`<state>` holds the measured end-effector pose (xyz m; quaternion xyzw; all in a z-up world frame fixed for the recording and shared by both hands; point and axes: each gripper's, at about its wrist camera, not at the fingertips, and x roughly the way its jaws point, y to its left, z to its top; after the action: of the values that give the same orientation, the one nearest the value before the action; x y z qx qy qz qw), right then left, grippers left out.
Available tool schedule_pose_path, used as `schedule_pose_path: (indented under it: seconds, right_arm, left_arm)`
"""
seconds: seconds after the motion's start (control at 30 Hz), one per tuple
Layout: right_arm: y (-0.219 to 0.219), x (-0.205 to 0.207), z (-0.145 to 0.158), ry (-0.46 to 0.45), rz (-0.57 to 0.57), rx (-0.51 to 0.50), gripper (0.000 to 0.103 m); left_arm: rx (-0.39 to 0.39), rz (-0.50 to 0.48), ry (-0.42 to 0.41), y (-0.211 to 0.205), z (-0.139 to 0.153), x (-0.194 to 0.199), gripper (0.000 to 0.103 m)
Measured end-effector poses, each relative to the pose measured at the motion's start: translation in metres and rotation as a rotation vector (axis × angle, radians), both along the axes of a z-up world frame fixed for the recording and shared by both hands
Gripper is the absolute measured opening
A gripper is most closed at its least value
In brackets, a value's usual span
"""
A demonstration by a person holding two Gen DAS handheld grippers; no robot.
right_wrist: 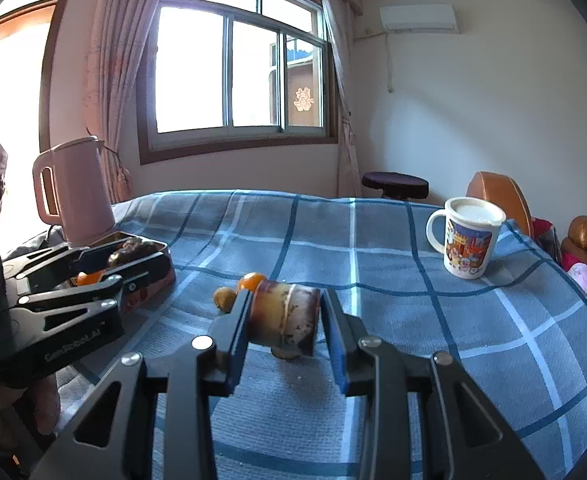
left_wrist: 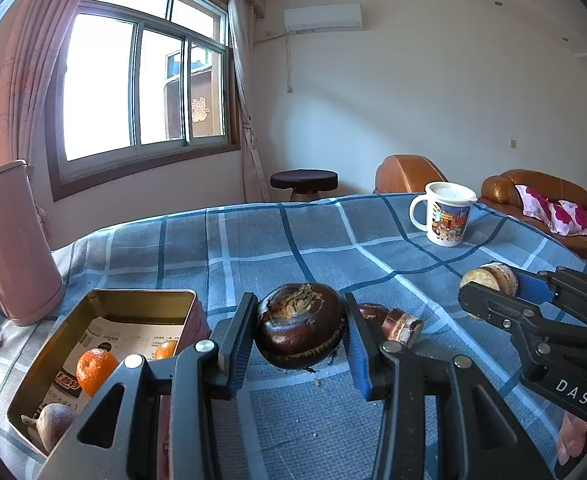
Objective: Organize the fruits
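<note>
My left gripper [left_wrist: 299,312] is shut on a dark brown water chestnut [left_wrist: 299,326], held just above the blue checked cloth [left_wrist: 293,240], right of an open metal tin [left_wrist: 141,292]. The tin holds a mandarin [left_wrist: 95,370], a second orange fruit [left_wrist: 165,348] and a brown tuber [left_wrist: 55,424]. My right gripper [right_wrist: 285,312] is shut on a brown ringed cane piece [right_wrist: 285,320]. From the right wrist, the left gripper [right_wrist: 129,268] and its chestnut [right_wrist: 129,254] show by the tin [right_wrist: 165,264]. Another reddish cane piece [left_wrist: 393,322] lies on the cloth.
A pink kettle [left_wrist: 9,248] stands behind the tin at the left. A lidded cartoon mug [right_wrist: 467,240] sits far right near the table's edge. An orange [right_wrist: 252,280] and a small tan fruit [right_wrist: 224,299] lie beyond the held cane piece.
</note>
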<state>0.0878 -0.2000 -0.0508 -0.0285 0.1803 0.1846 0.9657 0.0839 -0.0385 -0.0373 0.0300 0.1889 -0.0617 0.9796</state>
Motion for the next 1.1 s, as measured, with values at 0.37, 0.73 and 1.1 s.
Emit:
schedule_pose_path:
  seconds: [0.37, 0.73, 1.1]
  right_arm:
    - [0.000, -0.008, 0.002, -0.038, 0.015, 0.006, 0.037]
    - [-0.002, -0.012, 0.004, -0.067, 0.018, 0.017, 0.037]
    - [-0.003, -0.020, 0.007, -0.108, 0.012, 0.021, 0.037]
  left_arm:
    - [0.004, 0.006, -0.040, 0.000, 0.002, -0.008, 0.043]
    - [-0.003, 0.007, -0.065, 0.000, 0.004, -0.014, 0.043]
    - [-0.023, 0.013, -0.075, 0.004, 0.006, -0.017, 0.043]
